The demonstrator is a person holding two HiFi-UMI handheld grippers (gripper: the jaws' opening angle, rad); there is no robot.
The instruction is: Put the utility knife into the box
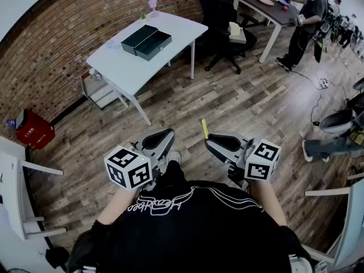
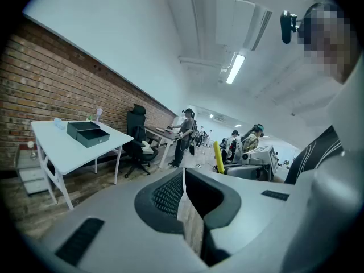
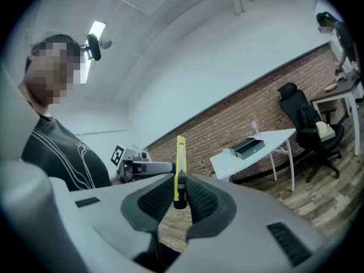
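Note:
A yellow utility knife (image 3: 180, 169) stands upright between the pads of my right gripper (image 3: 180, 193), which is shut on its lower end. In the head view the utility knife (image 1: 205, 128) sticks up from the right gripper (image 1: 215, 141), held above the wooden floor in front of the person's body. My left gripper (image 1: 162, 140) hangs beside it; its jaws are shut with nothing between them (image 2: 183, 195). The open dark green box (image 1: 146, 41) lies on a white table (image 1: 170, 33) several steps ahead. The same box (image 3: 247, 147) shows in the right gripper view, and the box (image 2: 87, 133) in the left gripper view.
A black office chair (image 1: 219, 10) stands right of the white table, a drawer unit (image 1: 101, 90) under its left end. A person (image 1: 306, 21) stands at a brown table (image 1: 264, 7) at the far right. A red crate (image 1: 34, 129) sits by the brick wall. White furniture (image 1: 17, 192) flanks the near left.

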